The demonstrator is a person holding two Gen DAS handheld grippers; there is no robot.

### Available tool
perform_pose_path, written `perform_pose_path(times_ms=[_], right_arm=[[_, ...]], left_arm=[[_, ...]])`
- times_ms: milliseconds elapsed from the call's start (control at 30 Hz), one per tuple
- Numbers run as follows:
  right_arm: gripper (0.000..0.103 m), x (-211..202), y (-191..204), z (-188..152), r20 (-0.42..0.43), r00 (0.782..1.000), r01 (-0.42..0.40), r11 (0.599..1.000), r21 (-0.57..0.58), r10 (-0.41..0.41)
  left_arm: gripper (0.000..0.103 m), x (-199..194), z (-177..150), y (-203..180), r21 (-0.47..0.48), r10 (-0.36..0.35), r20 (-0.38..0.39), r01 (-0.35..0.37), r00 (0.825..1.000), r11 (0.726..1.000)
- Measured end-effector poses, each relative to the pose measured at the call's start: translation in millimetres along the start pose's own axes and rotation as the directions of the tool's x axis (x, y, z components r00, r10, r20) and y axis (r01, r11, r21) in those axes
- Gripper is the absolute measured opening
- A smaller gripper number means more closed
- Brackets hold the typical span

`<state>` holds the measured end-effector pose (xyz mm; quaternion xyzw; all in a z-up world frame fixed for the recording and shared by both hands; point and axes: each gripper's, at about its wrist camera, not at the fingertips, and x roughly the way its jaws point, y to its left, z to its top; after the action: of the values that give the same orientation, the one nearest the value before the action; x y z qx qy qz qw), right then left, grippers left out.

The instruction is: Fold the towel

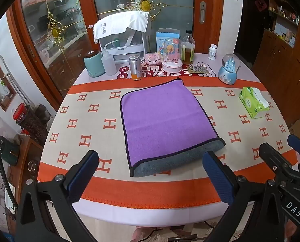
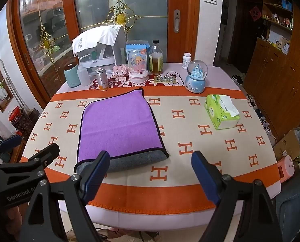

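Note:
A purple towel (image 1: 164, 119) with a dark hem lies folded flat on the patterned tablecloth, its grey underside showing along the near edge (image 1: 176, 163). It also shows in the right wrist view (image 2: 119, 127). My left gripper (image 1: 150, 171) is open and empty, above the table's near edge just short of the towel. My right gripper (image 2: 150, 173) is open and empty, near the towel's near right corner. Each gripper shows at the edge of the other's view.
A green tissue pack (image 2: 221, 112) lies to the right of the towel. Bottles, a teal canister (image 1: 93, 63), a snow globe (image 1: 229, 69) and a white appliance (image 1: 121, 38) line the table's back edge. A glass door stands behind.

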<state>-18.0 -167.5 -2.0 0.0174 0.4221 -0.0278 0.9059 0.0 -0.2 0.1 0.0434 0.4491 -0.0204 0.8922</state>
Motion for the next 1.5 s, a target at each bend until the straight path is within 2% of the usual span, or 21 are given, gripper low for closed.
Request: perform_pose_path(times_ms=[1033,1500], right_arm=[[0.084,3.8,6.5,-0.5,-0.003,1.000,-0.008,1.000,-0.001,0.008],[0.084,-0.4,13.3,0.8,0.004,1.000,-0.010,1.000,-0.010,0.010]], left_arm=[[0.102,0.6,0.1,0.1,-0.001,-0.002,-0.001,0.002,1.000,1.000],[0.102,0.4,-1.3,12.7,-0.003,0.001,0.007,-0.001,1.000,1.000]])
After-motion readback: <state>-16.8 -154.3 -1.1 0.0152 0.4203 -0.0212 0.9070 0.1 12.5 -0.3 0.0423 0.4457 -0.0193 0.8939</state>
